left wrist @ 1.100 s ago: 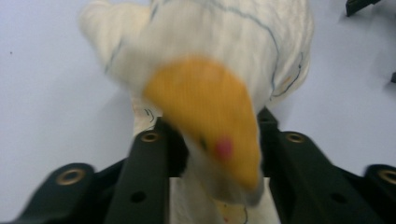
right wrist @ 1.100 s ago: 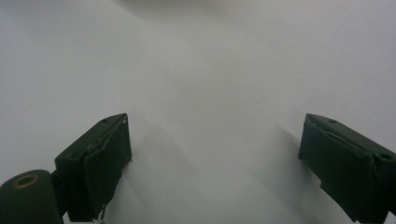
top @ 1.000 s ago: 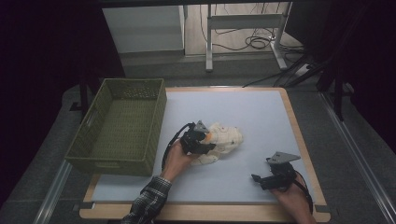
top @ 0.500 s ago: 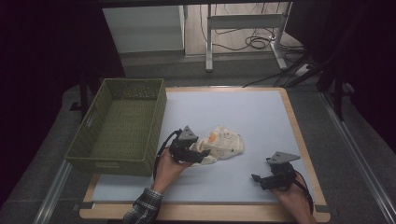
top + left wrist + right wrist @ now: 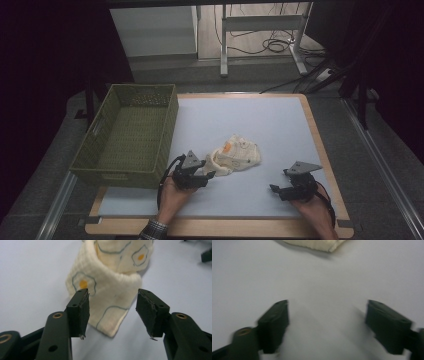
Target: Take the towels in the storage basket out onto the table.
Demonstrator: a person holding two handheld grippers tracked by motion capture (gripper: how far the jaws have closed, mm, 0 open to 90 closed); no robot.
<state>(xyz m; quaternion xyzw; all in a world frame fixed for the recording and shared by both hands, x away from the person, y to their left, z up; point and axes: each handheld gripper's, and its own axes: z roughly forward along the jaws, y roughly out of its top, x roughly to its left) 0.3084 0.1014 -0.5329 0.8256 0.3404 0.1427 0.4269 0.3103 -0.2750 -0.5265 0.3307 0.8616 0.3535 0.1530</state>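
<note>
A cream cloth (image 5: 239, 152) printed with fried eggs lies crumpled on the pale blue mat (image 5: 250, 115). My left gripper (image 5: 209, 175) sits at the cloth's near left corner. In the left gripper view that corner (image 5: 107, 287) lies between and just past the pads (image 5: 79, 312). The jaws have just been closing but stand apart without pressing the cloth. My right gripper (image 5: 274, 189) rests at the mat's near right, clear of the cloth. Its jaws have just been closing too, and it (image 5: 327, 317) still stands open over bare mat. The cloth's edge (image 5: 314, 243) shows at the top of the right gripper view.
A green woven basket (image 5: 105, 170) stands at the left, overhanging the mat's left edge, close to my left hand. The wooden table rim (image 5: 220, 230) runs along the near side. Bare mat stretches behind the cloth.
My left gripper has drawn back from on top of the cloth toward the near left. The cloth's near corner now lies pulled out toward it. The right hand has stayed put.
</note>
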